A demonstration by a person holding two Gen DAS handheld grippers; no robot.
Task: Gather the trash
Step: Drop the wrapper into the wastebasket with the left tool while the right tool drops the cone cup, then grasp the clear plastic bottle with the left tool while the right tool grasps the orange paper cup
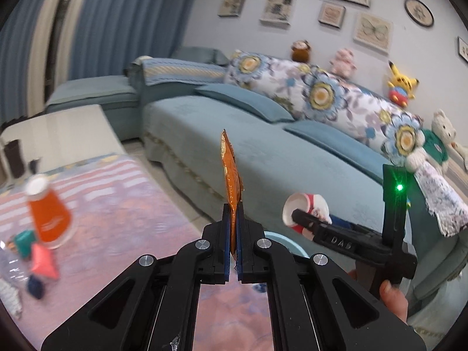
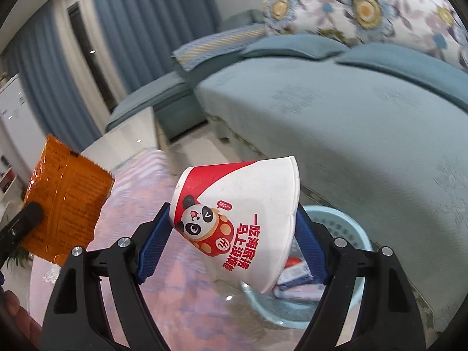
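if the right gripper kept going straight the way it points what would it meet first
Probably the sofa: the right gripper, jaws shut on the paper cup, aims over the light blue basket toward the seat. Depth is unclear.

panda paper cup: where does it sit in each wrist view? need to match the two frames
Left wrist: the panda paper cup is right of centre, low, clamped by the right gripper, in front of the sofa.
Right wrist: the cup fills the centre, tilted, between the blue pads, above the blue basket.
Shared landmark: the orange wrapper, edge-on in the left gripper; far left, flat-on, in the right view.
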